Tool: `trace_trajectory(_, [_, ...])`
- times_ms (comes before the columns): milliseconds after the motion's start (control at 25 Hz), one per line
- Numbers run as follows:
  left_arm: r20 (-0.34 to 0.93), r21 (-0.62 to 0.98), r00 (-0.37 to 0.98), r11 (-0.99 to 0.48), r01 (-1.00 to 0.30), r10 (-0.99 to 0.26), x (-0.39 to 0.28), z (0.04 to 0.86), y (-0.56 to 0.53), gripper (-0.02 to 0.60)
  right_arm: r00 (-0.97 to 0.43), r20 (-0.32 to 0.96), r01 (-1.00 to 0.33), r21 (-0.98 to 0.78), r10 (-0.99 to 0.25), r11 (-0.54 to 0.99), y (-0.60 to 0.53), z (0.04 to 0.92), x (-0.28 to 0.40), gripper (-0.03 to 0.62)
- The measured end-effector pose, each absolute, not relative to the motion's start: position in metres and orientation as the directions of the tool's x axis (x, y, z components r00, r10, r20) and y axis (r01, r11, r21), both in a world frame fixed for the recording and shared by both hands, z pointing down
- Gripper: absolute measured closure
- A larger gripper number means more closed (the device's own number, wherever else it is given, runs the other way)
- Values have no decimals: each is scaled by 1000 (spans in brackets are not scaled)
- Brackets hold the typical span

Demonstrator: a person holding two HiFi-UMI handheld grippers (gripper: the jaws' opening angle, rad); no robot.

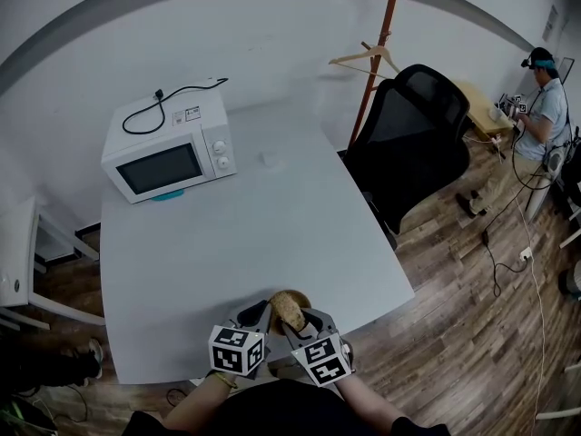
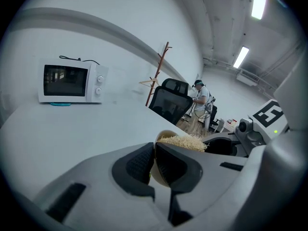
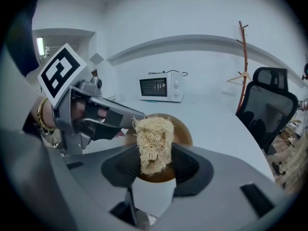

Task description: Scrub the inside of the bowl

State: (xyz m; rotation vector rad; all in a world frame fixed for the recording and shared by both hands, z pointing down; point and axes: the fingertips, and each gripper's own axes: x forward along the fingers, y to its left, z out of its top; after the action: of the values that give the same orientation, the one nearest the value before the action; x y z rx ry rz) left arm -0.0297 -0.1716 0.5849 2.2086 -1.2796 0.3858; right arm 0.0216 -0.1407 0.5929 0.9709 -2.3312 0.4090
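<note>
A small tan wooden bowl [image 1: 277,300] sits near the front edge of the white table [image 1: 245,234]. My left gripper [image 1: 257,314] is shut on the bowl's rim [image 2: 162,134], one jaw inside and one outside the wall. My right gripper [image 1: 296,320] is shut on a beige loofah scrubber [image 3: 153,141], which stands upright between the jaws over the bowl's brown inside [image 3: 185,134]. In the left gripper view the scrubber [image 2: 183,142] shows as a fibrous tuft above the rim.
A white microwave [image 1: 168,148] stands at the table's back left, its cord on top. A black office chair [image 1: 410,139] is beside the table's right edge. A person [image 1: 543,107] stands far right. A wooden coat stand [image 1: 377,48] rises behind the table.
</note>
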Motion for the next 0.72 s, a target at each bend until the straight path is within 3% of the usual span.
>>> trace_trajectory(720, [493, 333, 519, -399, -854, -699, -36, 587, -174, 551, -556, 679, -676, -34, -479, 736, -124, 598, 22, 419])
